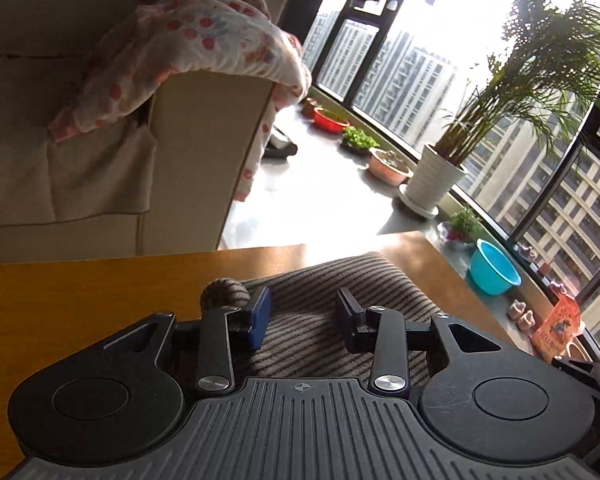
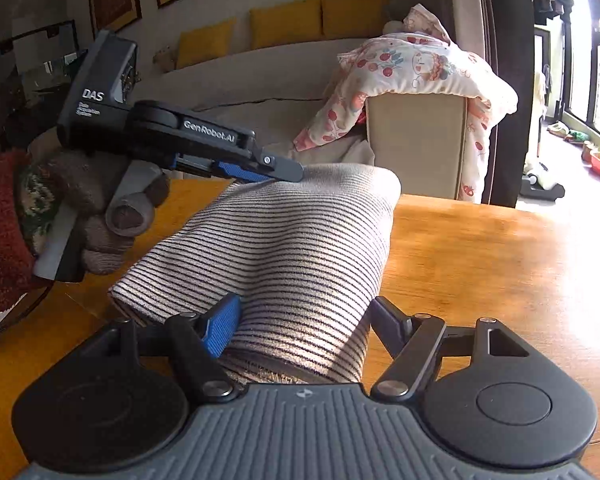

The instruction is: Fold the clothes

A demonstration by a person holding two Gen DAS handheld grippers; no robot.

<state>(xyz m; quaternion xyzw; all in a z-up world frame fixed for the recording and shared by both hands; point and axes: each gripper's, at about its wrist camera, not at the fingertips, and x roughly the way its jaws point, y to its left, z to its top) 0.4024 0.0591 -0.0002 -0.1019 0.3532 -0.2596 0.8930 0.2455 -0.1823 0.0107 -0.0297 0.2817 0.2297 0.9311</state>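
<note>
A folded grey garment with thin dark stripes (image 2: 292, 240) lies on the wooden table (image 2: 480, 260). My right gripper (image 2: 304, 326) straddles its near end, jaws wide; the blue pad (image 2: 220, 328) rests against the cloth's side and the other finger stands just beside it. At the garment's far end, my left gripper (image 2: 288, 174) comes in from the left, held by a gloved hand (image 2: 100, 208), with its tips on the top layer. In the left wrist view, the left gripper (image 1: 304, 316) has a gap between its fingers, with striped cloth (image 1: 312, 280) lying below and unpinched.
Behind the table stands a beige sofa with a floral blanket (image 2: 420, 64) draped over its armrest (image 1: 204, 152). Along the window sill are a potted palm (image 1: 432, 176), small plant bowls and a blue basin (image 1: 494, 268). Bare tabletop (image 1: 80, 292) lies to both sides of the garment.
</note>
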